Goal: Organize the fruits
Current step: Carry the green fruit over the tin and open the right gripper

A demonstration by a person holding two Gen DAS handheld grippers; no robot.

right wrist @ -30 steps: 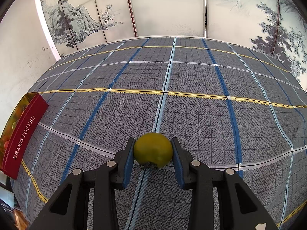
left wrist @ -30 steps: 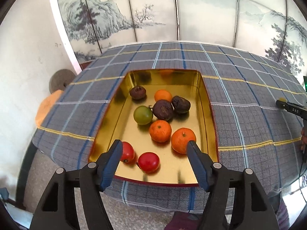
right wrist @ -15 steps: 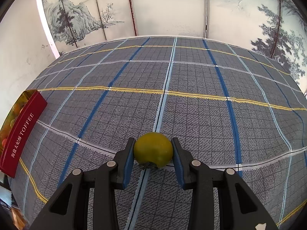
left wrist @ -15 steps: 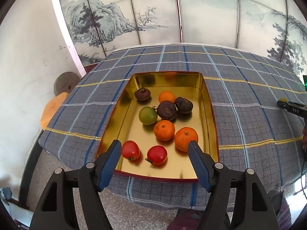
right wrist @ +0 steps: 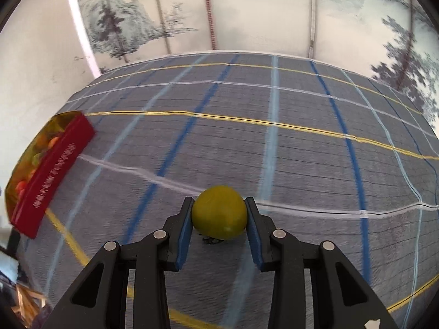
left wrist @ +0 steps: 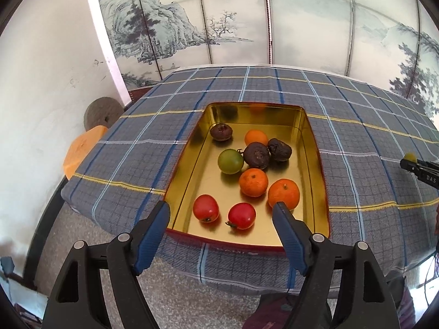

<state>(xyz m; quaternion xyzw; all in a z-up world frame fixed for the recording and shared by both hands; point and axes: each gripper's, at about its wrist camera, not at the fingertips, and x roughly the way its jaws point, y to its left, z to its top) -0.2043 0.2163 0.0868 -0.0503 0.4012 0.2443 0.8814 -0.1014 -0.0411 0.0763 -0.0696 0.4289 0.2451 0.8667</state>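
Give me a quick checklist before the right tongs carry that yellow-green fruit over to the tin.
1. Grip: right tongs shut on the yellow-green fruit, both pads against it. Ok.
2. Fruit clear of the plaid tablecloth: cannot tell; the picture is blurred.
3. Path to the gold tin: bare cloth between, nothing in the way. Ok.
4. Landing room: open floor along the tin's left side, beside the green tomato. Ok.
5. Left tongs: jaws opening, nothing between them, over the tin's near end above the red tomatoes; they may crowd the drop. Not ok.
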